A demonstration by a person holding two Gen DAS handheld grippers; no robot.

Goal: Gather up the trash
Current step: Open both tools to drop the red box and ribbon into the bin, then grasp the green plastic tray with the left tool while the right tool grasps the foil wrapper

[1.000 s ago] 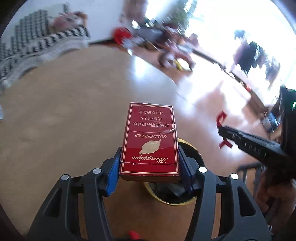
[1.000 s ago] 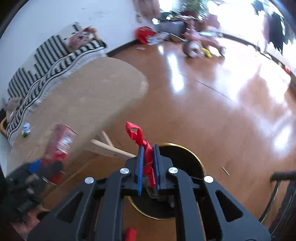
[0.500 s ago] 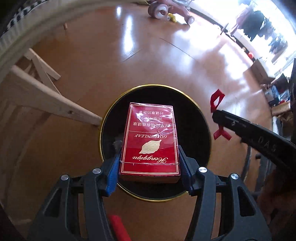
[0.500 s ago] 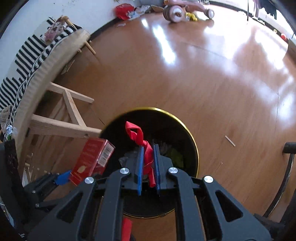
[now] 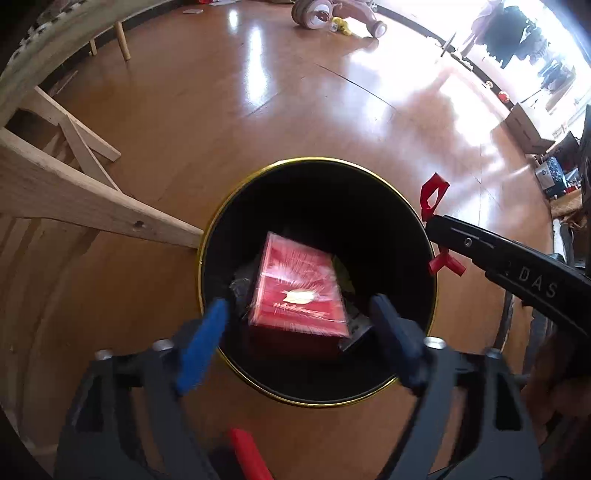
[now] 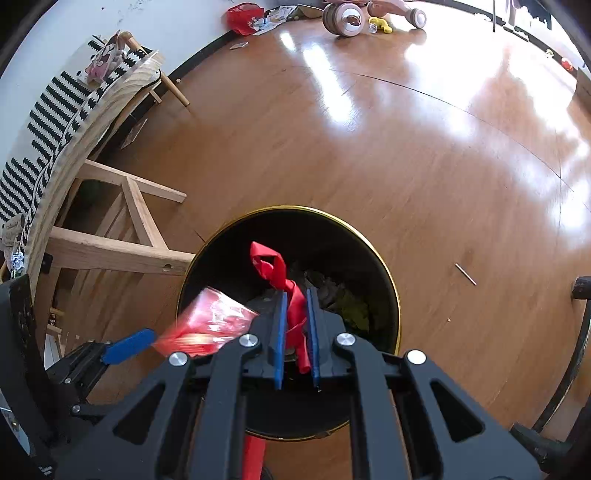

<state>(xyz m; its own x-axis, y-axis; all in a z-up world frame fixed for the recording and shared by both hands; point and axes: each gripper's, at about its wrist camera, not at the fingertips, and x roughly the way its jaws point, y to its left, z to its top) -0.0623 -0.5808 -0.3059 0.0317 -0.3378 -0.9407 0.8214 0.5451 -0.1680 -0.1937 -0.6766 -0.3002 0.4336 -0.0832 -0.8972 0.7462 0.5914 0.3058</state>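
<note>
The red cigarette pack (image 5: 297, 295), wrapped in clear film and blurred by motion, is sitting free in the mouth of the black trash bin (image 5: 413, 206), above dark crumpled rubbish at the bottom. The left tongs (image 5: 301, 314) are hanging over the bin with their blue pads spread wide; their jaws have just been opening, and the pack is lying between them without either pad pressing on it. In the right wrist view the pack (image 6: 210, 325) is showing as a red smear just inside the bin's (image 6: 384, 266) gold rim, beside one blue pad of the left tongs (image 6: 129, 341).

The right tongs (image 6: 295, 317) are standing together, clamped on a knotted red ribbon (image 6: 273, 266) whose loop is sticking up over the bin. From the left wrist view that ribbon (image 5: 434, 192) is poking out on both sides of the black right tongs (image 5: 437, 230) at the bin's right edge.

The bin is standing on a glossy wooden floor (image 6: 424, 147), close to the pale wooden legs of the surface (image 5: 92, 199). A ride-on toy (image 6: 347, 14) is lying far off.
</note>
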